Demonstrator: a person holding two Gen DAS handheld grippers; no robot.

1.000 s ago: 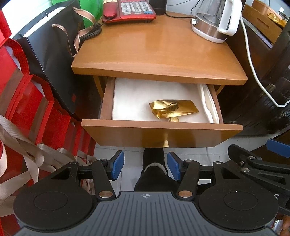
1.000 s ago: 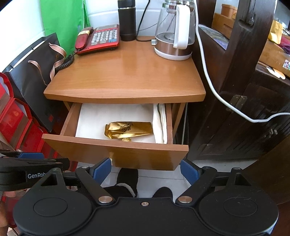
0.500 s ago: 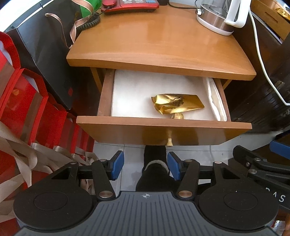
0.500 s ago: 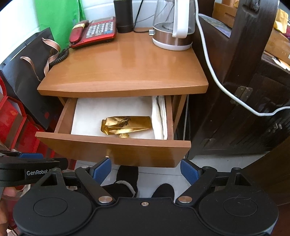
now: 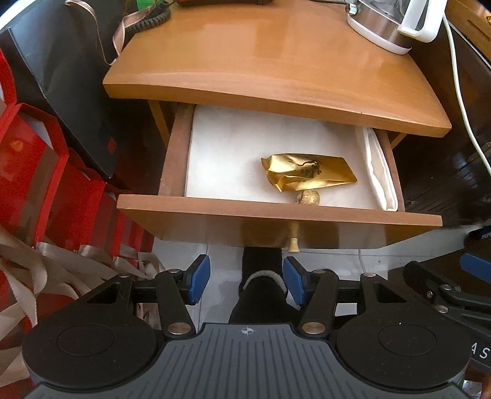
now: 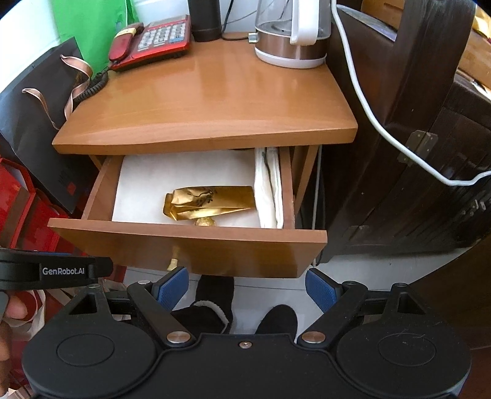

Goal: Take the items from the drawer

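The wooden drawer (image 5: 276,211) (image 6: 184,242) of a small bedside table stands pulled out, lined with white paper. Inside lies a crumpled gold foil pouch (image 5: 307,176) (image 6: 208,202), and a small round gold-wrapped ball (image 5: 308,197) (image 6: 206,221) rests against the drawer front just below it. A folded white cloth (image 5: 380,172) (image 6: 270,190) runs along the drawer's right wall. My left gripper (image 5: 247,284) hangs open in front of and below the drawer front, nothing between its blue pads. My right gripper (image 6: 247,290) is open too, wider, also short of the drawer.
On the tabletop (image 6: 214,101) stand a red telephone (image 6: 150,41), a dark flask (image 6: 205,18) and a kettle (image 6: 291,33) with a white cord (image 6: 368,113). Red and black gift bags (image 5: 40,172) crowd the left. A dark wooden cabinet (image 6: 414,168) stands right. The person's dark-socked feet (image 6: 214,304) are below.
Both grippers have sunk and come closer to the drawer, which now looms larger; more of its inside shows. The jaws have kept the same width.
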